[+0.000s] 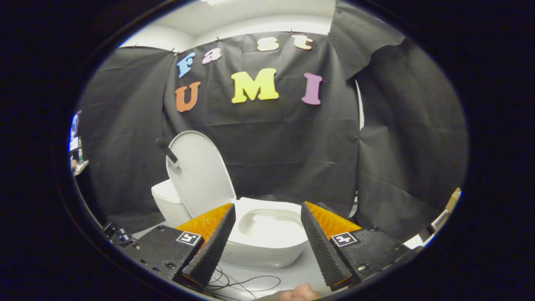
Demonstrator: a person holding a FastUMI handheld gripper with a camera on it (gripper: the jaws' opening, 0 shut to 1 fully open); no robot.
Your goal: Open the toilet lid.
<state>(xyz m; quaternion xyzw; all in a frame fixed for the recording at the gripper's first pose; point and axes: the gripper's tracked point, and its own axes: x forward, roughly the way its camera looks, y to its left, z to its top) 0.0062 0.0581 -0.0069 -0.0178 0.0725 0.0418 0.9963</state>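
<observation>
Your claw (267,209) is spread wide, holding nothing. The toilet lid (199,171) stands raised beyond its left finger, clear of it. The bowl (267,238) lies just ahead between both fingers.

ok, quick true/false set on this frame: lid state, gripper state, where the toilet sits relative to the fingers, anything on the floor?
1. The toilet lid stands raised, leaning back above the bowl. True.
2. The gripper is clamped on the lid's edge. False: its fingers are spread apart with nothing between them, and the lid is beyond them.
3. The bowl shows through the gap between the two fingers, farther ahead. True.
4. The bowl is covered by the lid. False: the bowl is uncovered and its inside shows.
5. Thin cables lie on the floor near the toilet's base. True.
</observation>
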